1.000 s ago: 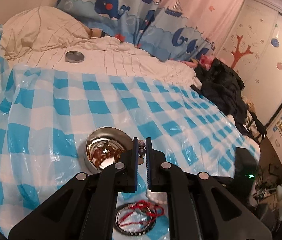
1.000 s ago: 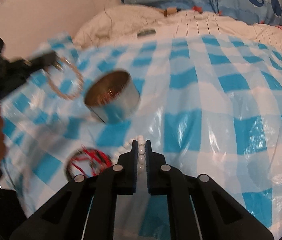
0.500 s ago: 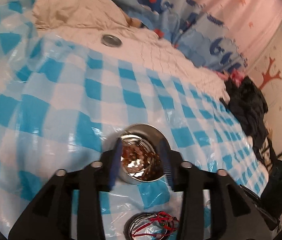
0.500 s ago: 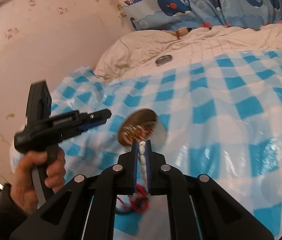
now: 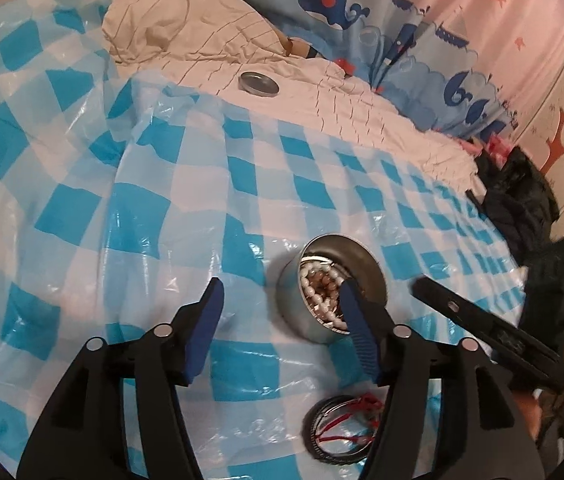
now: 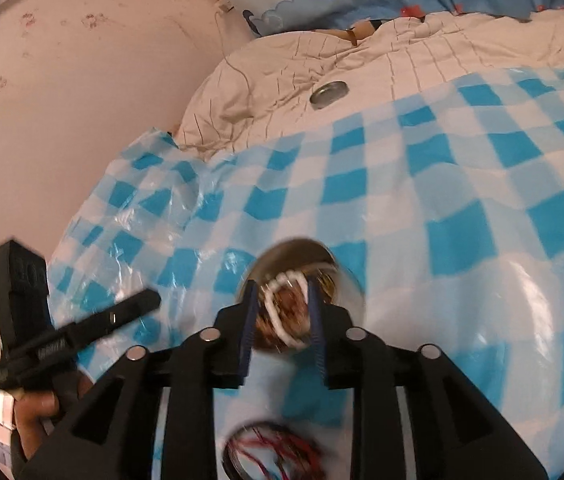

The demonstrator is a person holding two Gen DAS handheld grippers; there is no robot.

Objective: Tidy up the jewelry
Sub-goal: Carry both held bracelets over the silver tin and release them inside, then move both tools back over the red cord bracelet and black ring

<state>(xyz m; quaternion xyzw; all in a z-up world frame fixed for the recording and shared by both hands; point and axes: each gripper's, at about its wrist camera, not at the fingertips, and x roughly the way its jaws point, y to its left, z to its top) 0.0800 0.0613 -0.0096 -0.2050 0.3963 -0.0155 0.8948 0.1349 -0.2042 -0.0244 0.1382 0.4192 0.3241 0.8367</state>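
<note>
A round metal tin [image 5: 366, 258] stands on the blue-and-white checked plastic sheet [image 5: 122, 216] and holds white pearl beads [image 5: 324, 302] over brown beads. My left gripper [image 5: 280, 300] is open and empty, just left of the tin, its right finger [image 5: 356, 316] over the rim. My right gripper [image 6: 282, 306] is open right above the tin [image 6: 302, 250]; the white pearl string [image 6: 278, 320] lies in the tin between its fingers. A dark ring with red cord [image 5: 340, 428] lies in front of the tin, also in the right wrist view [image 6: 274, 454].
The tin's lid [image 5: 259, 83] lies on the cream quilt [image 5: 322, 96] at the back. Whale-print pillows [image 5: 342, 0] lean against the wall. Dark clothes [image 5: 522, 200] are heaped at the right. The left gripper's body and hand [image 6: 42, 340] show at the right wrist view's left.
Both grippers opened. The left one dropped its bracelet into the tin and drew back left. The right one moved over the tin and let the pearl string fall in.
</note>
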